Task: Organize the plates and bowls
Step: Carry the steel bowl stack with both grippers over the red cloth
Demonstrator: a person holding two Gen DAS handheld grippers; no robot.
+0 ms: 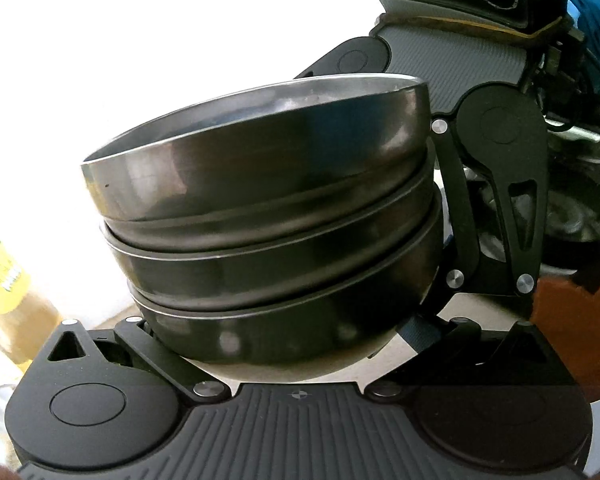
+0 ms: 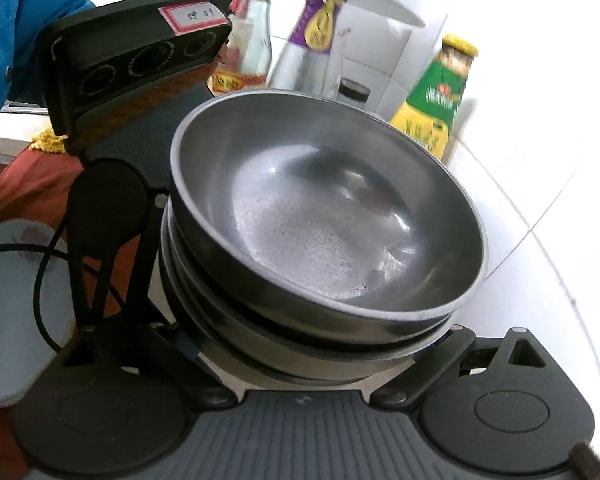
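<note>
Three steel bowls nested in a stack (image 1: 268,232), and it sits right in front of both cameras, tilted in each view, filling the space between the two tools. From the right wrist view the same stack (image 2: 328,216) shows the top bowl's dull grey inside, empty, with a brownish reflection near the far wall, and the rims of the lower two bowls peek out beneath it. The left gripper (image 1: 292,344) has its linkage arms spread wide around the bottom bowl, which presses down between them; the fingertips themselves are hidden behind the bowl, so whether they clamp it I cannot tell. Same story for the right gripper (image 2: 308,372): arms splayed to either side of the lowest bowl, tips out of sight under the stack, grip impossible to call. Each tool shows up in the other's camera, just beside the stack and seemingly against it, the right one's black body on the right of the left view, the left one's body with a pink-edged label (image 2: 192,16) on the left of the right view. Behind, a white tiled wall (image 2: 540,160), a green-and-yellow bottle (image 2: 436,104), a purple-labelled bottle (image 2: 316,28) and a blue sleeve (image 2: 16,40) at top left.
</note>
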